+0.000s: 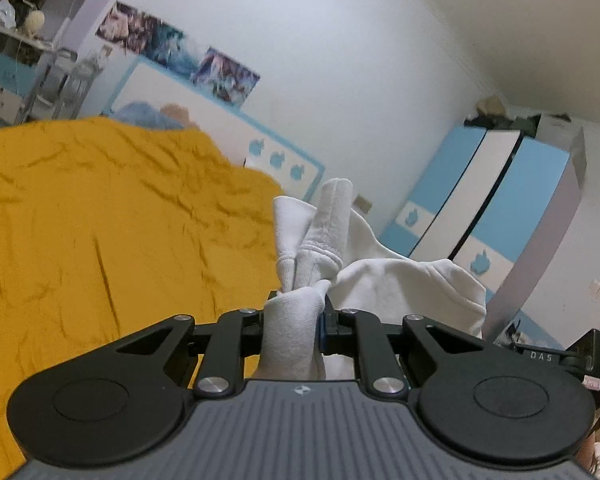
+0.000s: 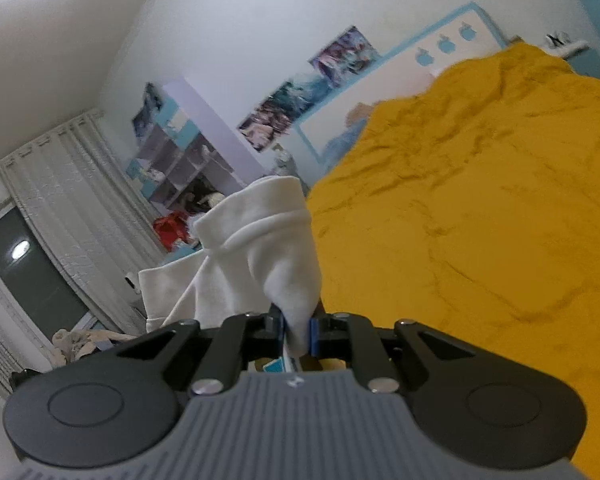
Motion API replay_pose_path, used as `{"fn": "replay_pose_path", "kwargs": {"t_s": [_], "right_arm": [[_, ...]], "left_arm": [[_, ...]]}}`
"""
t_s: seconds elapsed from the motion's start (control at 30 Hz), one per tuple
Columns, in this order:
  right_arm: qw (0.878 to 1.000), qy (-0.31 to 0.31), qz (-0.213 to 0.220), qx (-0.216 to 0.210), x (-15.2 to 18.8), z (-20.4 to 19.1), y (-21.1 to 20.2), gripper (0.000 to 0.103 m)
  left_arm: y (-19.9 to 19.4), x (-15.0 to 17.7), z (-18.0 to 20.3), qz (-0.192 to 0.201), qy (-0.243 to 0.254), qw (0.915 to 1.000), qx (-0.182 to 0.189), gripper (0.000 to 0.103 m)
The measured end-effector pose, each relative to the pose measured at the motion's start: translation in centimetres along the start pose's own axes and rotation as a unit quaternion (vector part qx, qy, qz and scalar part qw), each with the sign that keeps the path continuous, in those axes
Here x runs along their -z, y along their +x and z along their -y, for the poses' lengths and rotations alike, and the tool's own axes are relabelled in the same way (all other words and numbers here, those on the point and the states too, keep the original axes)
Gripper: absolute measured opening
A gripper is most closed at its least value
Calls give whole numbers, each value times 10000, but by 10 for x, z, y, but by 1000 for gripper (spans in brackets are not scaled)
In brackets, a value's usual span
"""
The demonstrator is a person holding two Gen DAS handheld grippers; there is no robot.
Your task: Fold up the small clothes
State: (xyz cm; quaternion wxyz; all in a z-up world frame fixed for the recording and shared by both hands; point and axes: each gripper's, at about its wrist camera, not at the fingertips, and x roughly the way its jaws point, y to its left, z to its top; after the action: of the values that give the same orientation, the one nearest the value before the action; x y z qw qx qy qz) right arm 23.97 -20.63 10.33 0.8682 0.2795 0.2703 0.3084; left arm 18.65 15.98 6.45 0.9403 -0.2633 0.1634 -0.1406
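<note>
A small white garment (image 1: 384, 280) with ribbed cuffs hangs in the air between my two grippers. My left gripper (image 1: 294, 312) is shut on one bunched end of it; a cuffed sleeve sticks up past the fingers. My right gripper (image 2: 298, 326) is shut on another bunched part of the white garment (image 2: 260, 256), which drapes off to the left. The garment is held above the bed with the yellow cover (image 1: 100, 220), which also shows in the right wrist view (image 2: 480, 220).
A white and blue headboard (image 1: 204, 116) stands at the bed's far end under wall posters. A blue and white wardrobe (image 1: 496, 208) stands to the right. Shelves (image 2: 180, 168), curtains (image 2: 72, 208) and a pile of clothes (image 2: 80, 340) are on the window side.
</note>
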Motion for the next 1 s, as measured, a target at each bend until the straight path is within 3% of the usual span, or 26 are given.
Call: {"fn": "replay_pose_path", "kwargs": {"t_s": [0.1, 0.33, 0.5, 0.73, 0.87, 1.0], "right_arm": [[9987, 249, -269, 365, 19, 26, 0, 7], [9945, 571, -641, 594, 35, 70, 37, 6], [9893, 668, -1019, 799, 33, 104, 94, 7], [9768, 819, -1535, 1250, 49, 160, 159, 8], [9693, 853, -1751, 1499, 57, 185, 183, 17], [9669, 840, -1742, 1664, 63, 201, 186, 23]], "left_arm": [[15, 12, -9, -388, -177, 9991, -88, 18], [72, 21, -56, -989, -143, 9943, -369, 18], [123, 22, -106, -1681, -368, 9838, -508, 18], [165, 61, -142, -2355, -441, 9673, -832, 20], [174, 77, -153, -2565, -383, 9595, -1104, 29], [168, 81, -163, -2530, -436, 9596, -1155, 41]]}}
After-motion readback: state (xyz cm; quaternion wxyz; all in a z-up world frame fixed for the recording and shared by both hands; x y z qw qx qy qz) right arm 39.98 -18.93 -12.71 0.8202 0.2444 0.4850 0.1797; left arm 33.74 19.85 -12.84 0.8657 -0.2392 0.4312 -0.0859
